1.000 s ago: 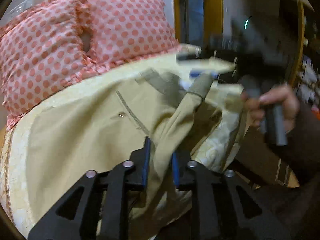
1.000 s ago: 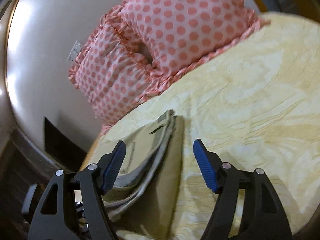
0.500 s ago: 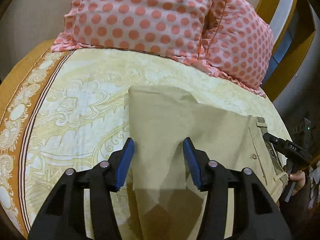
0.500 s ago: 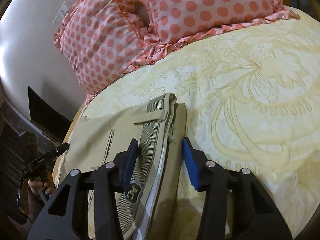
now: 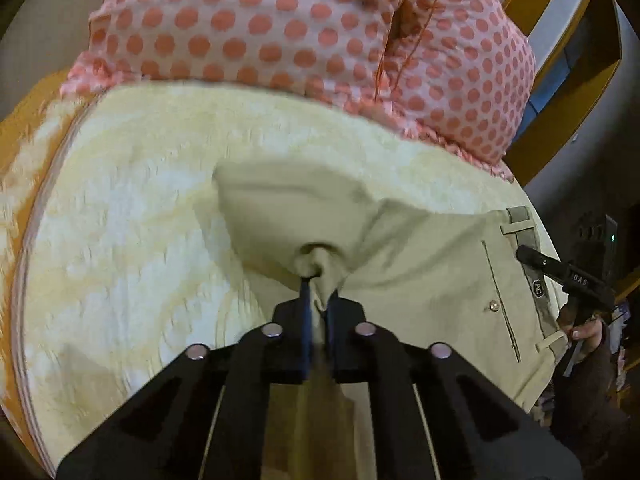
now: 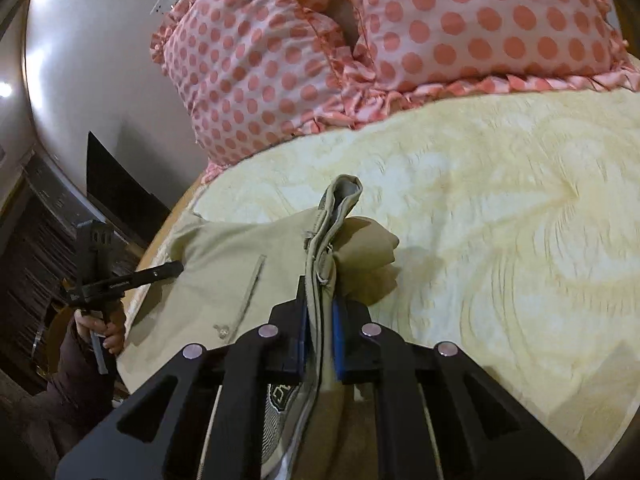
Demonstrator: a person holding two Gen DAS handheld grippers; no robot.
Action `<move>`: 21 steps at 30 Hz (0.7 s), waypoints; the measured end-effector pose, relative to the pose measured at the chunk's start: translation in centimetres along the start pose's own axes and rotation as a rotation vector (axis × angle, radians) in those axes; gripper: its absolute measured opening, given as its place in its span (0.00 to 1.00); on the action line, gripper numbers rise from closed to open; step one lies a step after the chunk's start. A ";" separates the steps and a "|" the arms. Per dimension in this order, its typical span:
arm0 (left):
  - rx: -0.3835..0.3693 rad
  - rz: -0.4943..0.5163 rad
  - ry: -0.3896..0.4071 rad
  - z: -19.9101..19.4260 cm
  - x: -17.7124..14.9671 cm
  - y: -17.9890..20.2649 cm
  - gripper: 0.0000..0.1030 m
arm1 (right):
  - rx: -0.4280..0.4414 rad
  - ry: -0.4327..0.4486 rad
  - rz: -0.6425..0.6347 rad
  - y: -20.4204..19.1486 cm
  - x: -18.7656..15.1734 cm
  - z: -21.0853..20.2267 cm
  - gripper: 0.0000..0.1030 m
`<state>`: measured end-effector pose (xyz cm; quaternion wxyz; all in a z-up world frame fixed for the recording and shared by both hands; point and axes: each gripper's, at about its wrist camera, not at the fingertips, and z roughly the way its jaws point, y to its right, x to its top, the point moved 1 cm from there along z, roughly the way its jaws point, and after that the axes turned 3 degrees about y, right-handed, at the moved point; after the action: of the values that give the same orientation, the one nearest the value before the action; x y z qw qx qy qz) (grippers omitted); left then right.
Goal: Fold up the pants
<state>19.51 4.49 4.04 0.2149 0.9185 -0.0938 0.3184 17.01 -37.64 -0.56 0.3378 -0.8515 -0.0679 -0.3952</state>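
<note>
On the bed (image 5: 120, 208), the left gripper (image 5: 318, 304) pinches the pants (image 5: 420, 264) fabric, and the right gripper (image 6: 320, 312) clamps their waistband (image 6: 332, 216).

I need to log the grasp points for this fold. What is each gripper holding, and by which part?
Left gripper pinches the pants at a bunched fabric edge away from the waistband; right gripper clamps the waistband.

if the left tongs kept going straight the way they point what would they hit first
Past the khaki pants they are shut on, likely the yellow bedspread, then the polka-dot pillows beyond; depth is unclear.
</note>
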 end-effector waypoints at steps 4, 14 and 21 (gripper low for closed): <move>0.067 0.073 0.077 1.7 4.5 1.0 0.04 | -0.049 0.071 -0.018 0.8 4.6 1.3 0.10; 0.273 0.119 0.241 2.3 7.4 1.6 0.53 | -0.273 0.092 0.005 3.6 6.2 2.8 0.40; -0.014 0.073 0.057 2.6 3.6 3.7 0.58 | 0.024 0.012 0.018 -0.1 2.4 1.8 0.63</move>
<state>22.57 -0.11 5.69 0.2123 0.9035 -0.1234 0.3513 19.70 -36.83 0.36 0.3520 -0.8455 -0.0630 -0.3966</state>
